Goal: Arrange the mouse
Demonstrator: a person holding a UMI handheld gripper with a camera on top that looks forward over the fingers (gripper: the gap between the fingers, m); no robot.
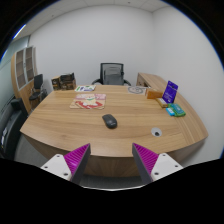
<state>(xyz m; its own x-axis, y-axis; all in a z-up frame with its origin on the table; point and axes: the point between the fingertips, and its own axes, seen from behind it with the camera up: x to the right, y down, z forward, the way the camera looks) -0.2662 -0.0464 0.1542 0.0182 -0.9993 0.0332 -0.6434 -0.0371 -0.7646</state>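
One dark mouse (109, 121) sits alone near the middle of a wooden bench (70, 128).

Tongs (111, 161) hang spread and empty short of the bench's near edge, pink pads apart, the mouse well beyond them. Past the mouse lie papers (88, 99); behind the bench stands a black office chair (113, 74).

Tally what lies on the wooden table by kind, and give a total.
Dark grey computer mouse: 1
Flat printed booklets or papers: 2
Purple upright box: 1
Teal flat item: 1
Small white object: 1
Total: 6
Open tongs hold nothing.
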